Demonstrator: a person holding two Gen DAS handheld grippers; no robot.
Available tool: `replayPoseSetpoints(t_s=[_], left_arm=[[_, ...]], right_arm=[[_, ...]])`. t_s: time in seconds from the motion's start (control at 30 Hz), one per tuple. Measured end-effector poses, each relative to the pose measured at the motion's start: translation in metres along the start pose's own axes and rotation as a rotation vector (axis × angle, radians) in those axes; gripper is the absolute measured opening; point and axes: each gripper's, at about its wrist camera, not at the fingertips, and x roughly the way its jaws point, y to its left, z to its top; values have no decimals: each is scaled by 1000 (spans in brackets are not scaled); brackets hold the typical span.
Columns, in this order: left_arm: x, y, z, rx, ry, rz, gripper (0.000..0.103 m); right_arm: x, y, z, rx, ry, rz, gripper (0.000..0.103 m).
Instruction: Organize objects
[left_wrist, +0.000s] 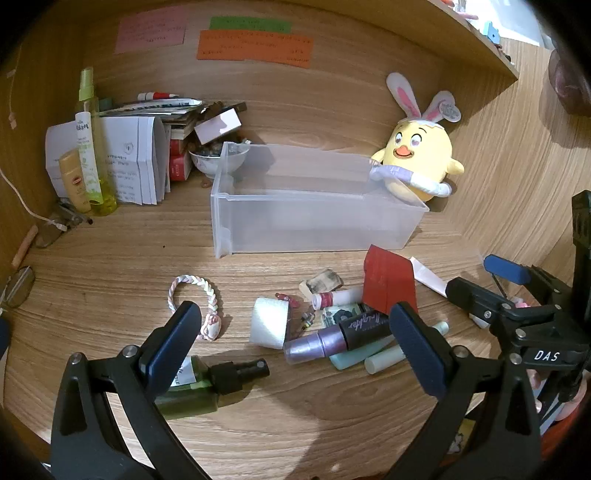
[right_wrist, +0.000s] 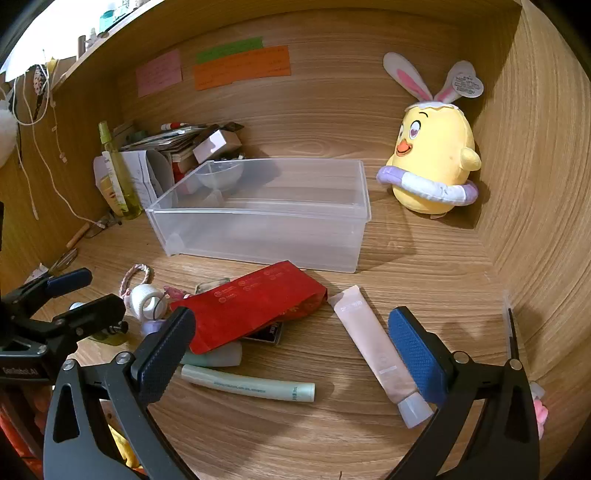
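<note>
1. On the wooden desk (right_wrist: 424, 280), a translucent plastic bin (right_wrist: 266, 236) sits well back from the clutter, with a yellow chick plush (right_wrist: 434, 162) beside it against the back corner.
2. Left gripper (left_wrist: 295, 332) hangs spread wide with nothing between its fingers, above a white foam block (left_wrist: 269, 323) and a purple cosmetic tube (left_wrist: 321, 341); a green spray bottle (left_wrist: 195, 391) lies partly under its left finger.
3. Right gripper (right_wrist: 291, 339) is likewise released and empty, over a red pouch (right_wrist: 247, 306) and a pale green tube (right_wrist: 247, 382).
4. A pink tube (right_wrist: 373, 347) lies just beside the right gripper's right finger.
5. A braided bracelet (left_wrist: 192, 295) lies left of the foam block.
</note>
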Motion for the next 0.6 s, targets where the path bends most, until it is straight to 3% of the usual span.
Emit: replayPoseSetpoints(t_s=[0.6], left_arm=[[-2, -1, 1, 3, 1, -5, 103]], right_arm=[[-3, 1, 0, -3, -4, 1, 103]])
